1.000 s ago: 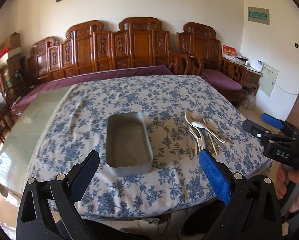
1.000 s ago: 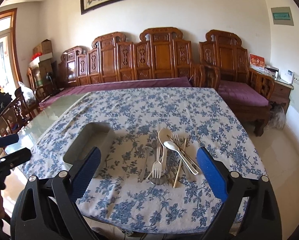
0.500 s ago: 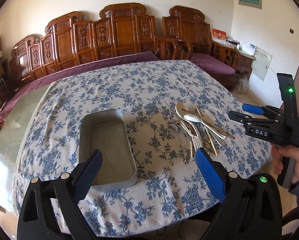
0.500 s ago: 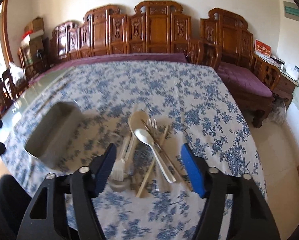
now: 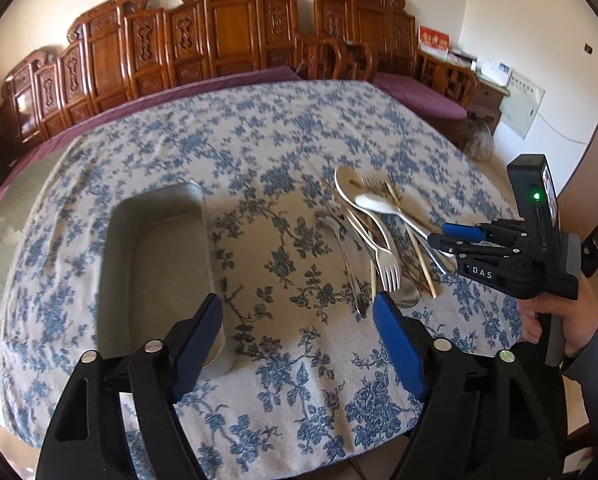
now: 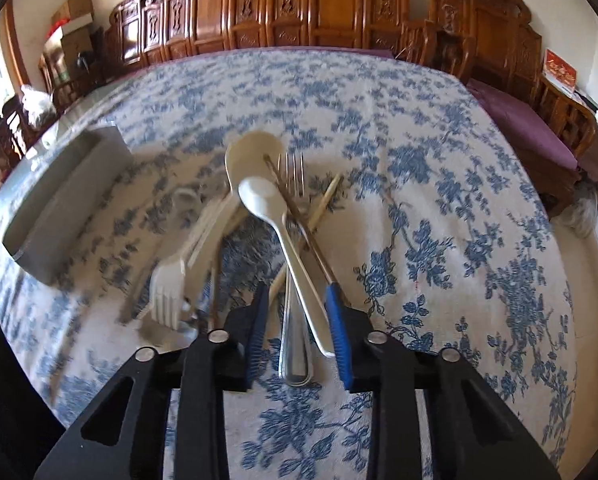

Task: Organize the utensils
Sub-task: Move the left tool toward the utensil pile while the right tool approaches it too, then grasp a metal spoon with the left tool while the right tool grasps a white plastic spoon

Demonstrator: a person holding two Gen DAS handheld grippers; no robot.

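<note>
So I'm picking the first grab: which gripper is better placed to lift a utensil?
Right. The right gripper, closing, straddles the white spoon handle in the pile; the left gripper hangs beside the metal tray.

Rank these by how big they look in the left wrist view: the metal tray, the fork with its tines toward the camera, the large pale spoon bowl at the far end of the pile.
1. Metal tray, by far the largest.
2. Fork.
3. Large spoon bowl, the smallest as seen, though it lies farther from the camera than the fork, so that last ranking is unsure.
</note>
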